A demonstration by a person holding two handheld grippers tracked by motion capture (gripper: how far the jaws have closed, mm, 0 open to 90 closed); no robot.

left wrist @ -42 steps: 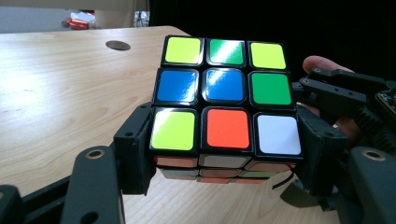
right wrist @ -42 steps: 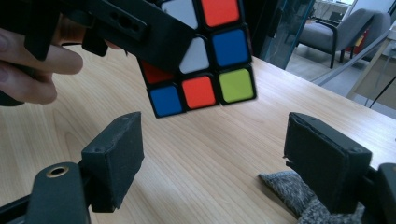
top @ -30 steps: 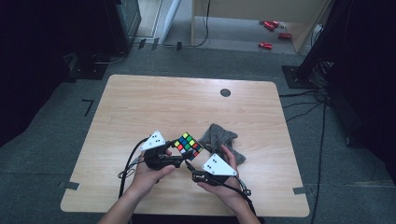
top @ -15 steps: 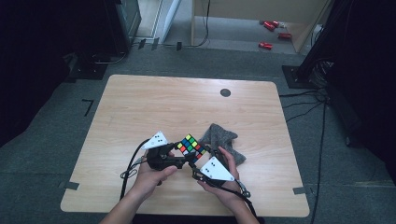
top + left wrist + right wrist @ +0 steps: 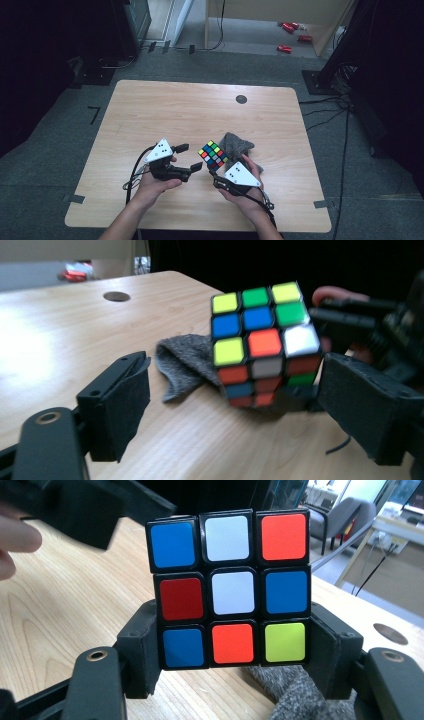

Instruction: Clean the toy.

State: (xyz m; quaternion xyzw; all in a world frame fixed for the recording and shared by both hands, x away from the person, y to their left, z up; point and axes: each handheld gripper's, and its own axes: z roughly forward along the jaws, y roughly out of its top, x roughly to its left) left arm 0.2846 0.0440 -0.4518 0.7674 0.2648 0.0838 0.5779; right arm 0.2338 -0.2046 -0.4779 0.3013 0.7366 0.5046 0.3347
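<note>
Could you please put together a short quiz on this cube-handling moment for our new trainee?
1. True or false: the left gripper grips the puzzle cube.
2. What lies on the table just behind the cube: A) a grey cloth, B) a sponge, C) a cup?
3. Which gripper's jaws clamp the cube's bottom layer?

Key: 1. False: its jaws stand open beside the cube. 2. A. 3. The right gripper.
</note>
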